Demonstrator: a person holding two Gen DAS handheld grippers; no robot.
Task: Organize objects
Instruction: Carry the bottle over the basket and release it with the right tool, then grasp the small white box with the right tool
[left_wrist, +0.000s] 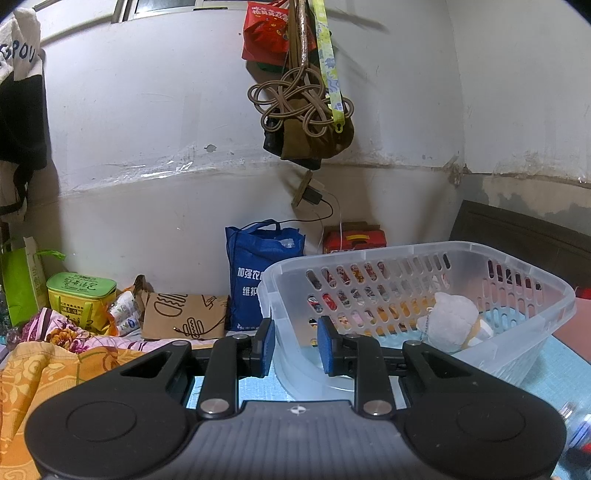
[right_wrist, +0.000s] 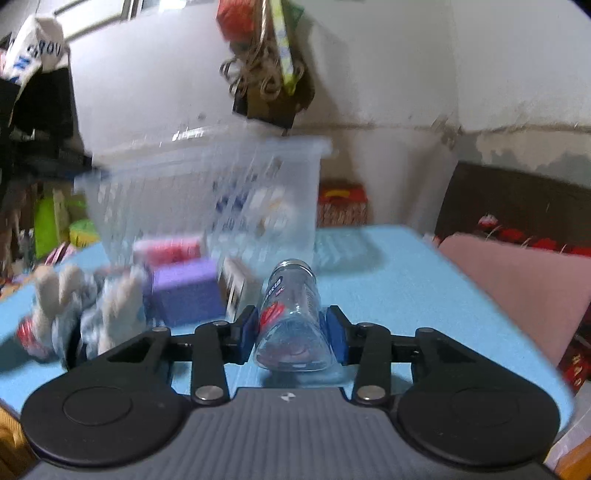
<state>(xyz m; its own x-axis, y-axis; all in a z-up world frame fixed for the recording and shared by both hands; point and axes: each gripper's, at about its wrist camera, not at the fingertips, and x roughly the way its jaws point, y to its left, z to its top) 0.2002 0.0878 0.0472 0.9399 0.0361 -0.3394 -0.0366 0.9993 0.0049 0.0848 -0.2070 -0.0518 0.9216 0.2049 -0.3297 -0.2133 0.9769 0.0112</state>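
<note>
Clear plastic bottle (right_wrist: 291, 314) with a red and blue label lies lengthwise between the blue-padded fingers (right_wrist: 248, 334) of the right gripper (right_wrist: 291, 334), which pinch its sides above the light blue desk (right_wrist: 388, 295). On the desk to its left sit a grey-white plush toy (right_wrist: 85, 306) and a purple box (right_wrist: 186, 291). The left gripper (left_wrist: 295, 345) pinches the near rim of the translucent slotted plastic basket (left_wrist: 480, 258), its fingers (left_wrist: 327, 345) nearly together. Inside the basket rests a white plush toy (left_wrist: 448, 321).
</note>
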